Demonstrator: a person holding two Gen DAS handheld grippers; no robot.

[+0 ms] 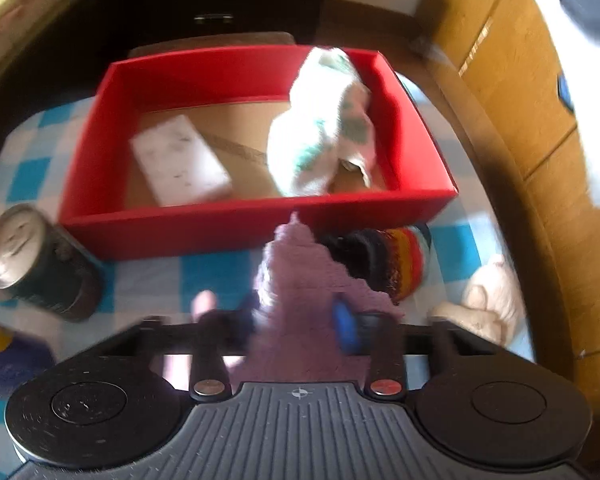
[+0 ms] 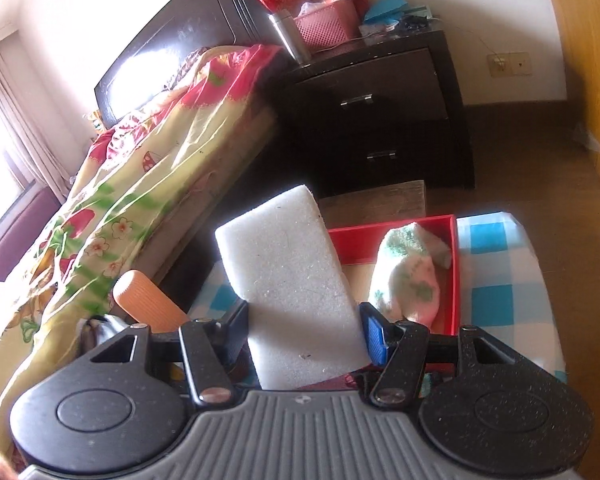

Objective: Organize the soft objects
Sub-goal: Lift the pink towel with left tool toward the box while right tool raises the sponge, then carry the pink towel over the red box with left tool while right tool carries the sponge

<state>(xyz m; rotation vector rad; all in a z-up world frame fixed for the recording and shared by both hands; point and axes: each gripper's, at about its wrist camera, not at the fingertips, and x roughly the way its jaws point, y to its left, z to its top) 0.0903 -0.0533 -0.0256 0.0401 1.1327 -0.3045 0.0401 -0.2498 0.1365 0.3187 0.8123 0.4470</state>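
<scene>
Left claw [image 1: 296,324]: mine, closed on a fuzzy lilac cloth [image 1: 300,280], which stands up between the fingers just in front of the red box [image 1: 228,232]; picture blurred.

Right claw [image 2: 304,340]: mine, clamped on a white foam block [image 2: 292,280], which is held tilted above the near left corner of the red box [image 2: 454,280].

Landmark: red box, open-topped, cardboard floor, standing on the blue-and-white checked surface [image 1: 204,276].

Items, left to right, left-wrist view:
- Dark can [image 1: 40,264], silver top, tilted, on the surface just left of the box's near left corner.
- White foam block [image 1: 180,160], lying flat inside the box, left half.
- White sock with green pattern [image 1: 324,128], inside the box, right half, leaning toward the right wall.
- Striped knit piece [image 1: 388,264], black, red and yellow, on the surface just in front of the box's near wall, touching the lilac cloth.
- Cream plush thing [image 1: 488,300], on the surface, right of the box's near right corner; shape not clear.

Items, left to right, right-wrist view:
- Bed with flowered cover [image 2: 120,200], left of the box.
- Orange ribbed cylinder [image 2: 148,300], left of the box, beside the bed.
- Dark nightstand [image 2: 380,112], beyond the box.
- White sock with green pattern [image 2: 412,276], inside the box against its right wall.
</scene>
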